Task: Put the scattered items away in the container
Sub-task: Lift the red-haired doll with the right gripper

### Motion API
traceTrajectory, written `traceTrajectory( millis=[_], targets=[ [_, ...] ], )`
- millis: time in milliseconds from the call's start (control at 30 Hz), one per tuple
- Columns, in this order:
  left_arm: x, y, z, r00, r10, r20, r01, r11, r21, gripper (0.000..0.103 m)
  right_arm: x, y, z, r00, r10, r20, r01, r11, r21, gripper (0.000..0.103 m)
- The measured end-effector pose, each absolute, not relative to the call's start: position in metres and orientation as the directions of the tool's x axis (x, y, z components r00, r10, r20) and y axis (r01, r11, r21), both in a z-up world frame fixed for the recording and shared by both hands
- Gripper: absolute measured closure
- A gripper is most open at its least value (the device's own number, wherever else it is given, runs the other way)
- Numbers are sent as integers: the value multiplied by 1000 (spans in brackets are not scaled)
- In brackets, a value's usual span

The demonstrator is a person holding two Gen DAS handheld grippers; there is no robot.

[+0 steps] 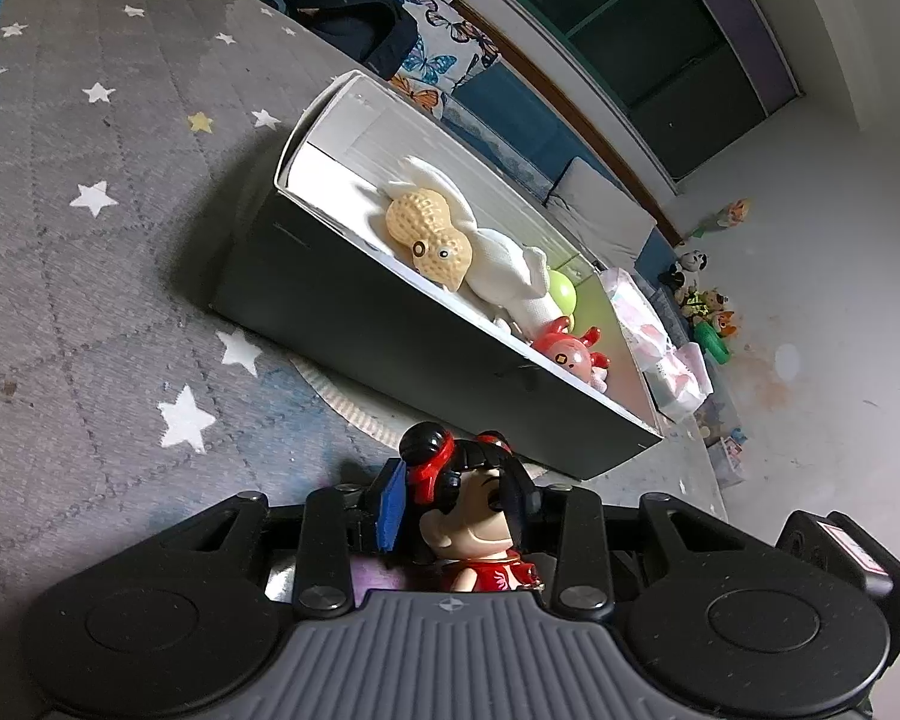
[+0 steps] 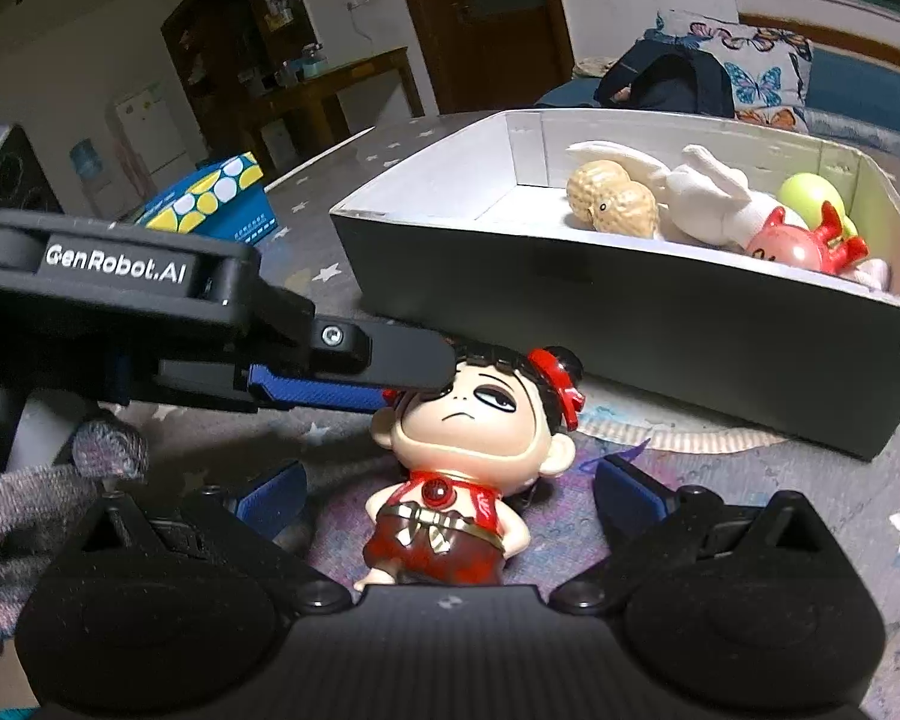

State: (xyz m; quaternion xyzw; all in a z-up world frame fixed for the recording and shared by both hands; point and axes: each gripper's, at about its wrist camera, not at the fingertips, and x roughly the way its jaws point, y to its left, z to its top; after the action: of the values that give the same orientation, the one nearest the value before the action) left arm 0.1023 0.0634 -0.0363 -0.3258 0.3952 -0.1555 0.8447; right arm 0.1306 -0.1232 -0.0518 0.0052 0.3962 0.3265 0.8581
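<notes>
I found the left tongs (image 1: 456,498) pinching the head of a small glossy figurine with black hair buns, red ribbons and a red outfit (image 2: 456,450). In the right wrist view, one black finger with a blue pad (image 2: 354,369) lay across the doll's forehead, reaching in from the left. In the left wrist view, the doll's head sat between the two pads, the blue one (image 1: 393,504) pressed against the side of its hair. The figurine lay on its back on the grey star-patterned quilted mat (image 1: 90,240).

The right tongs (image 2: 450,495) were spread wide, a blue-padded finger on either side of the doll's torso, touching nothing that I could make out.

The long rectangular box with dark outer walls and a white interior (image 1: 390,324) stood on the mat just beyond the figurine. Inside it I noted a tan peanut-shaped toy with eyes (image 1: 429,231), a white plush rabbit (image 1: 510,270) lying beside it, a lime-green ball (image 1: 561,294) and a red and pink crab-like toy (image 1: 570,351) toward the far end. The toys were bunched in one half of the box.

A blue carton with yellow and white dots (image 2: 210,198) rested on the mat, well apart from the box.
</notes>
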Motion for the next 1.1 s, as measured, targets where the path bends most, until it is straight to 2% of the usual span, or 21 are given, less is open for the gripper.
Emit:
traceTrajectory(
  millis=[1100],
  targets=[
    [104,65,-38,630,-531,-566,-3,727,-686,64,124,-109,-59,532,518,-669,-571,803,168,0]
  ],
)
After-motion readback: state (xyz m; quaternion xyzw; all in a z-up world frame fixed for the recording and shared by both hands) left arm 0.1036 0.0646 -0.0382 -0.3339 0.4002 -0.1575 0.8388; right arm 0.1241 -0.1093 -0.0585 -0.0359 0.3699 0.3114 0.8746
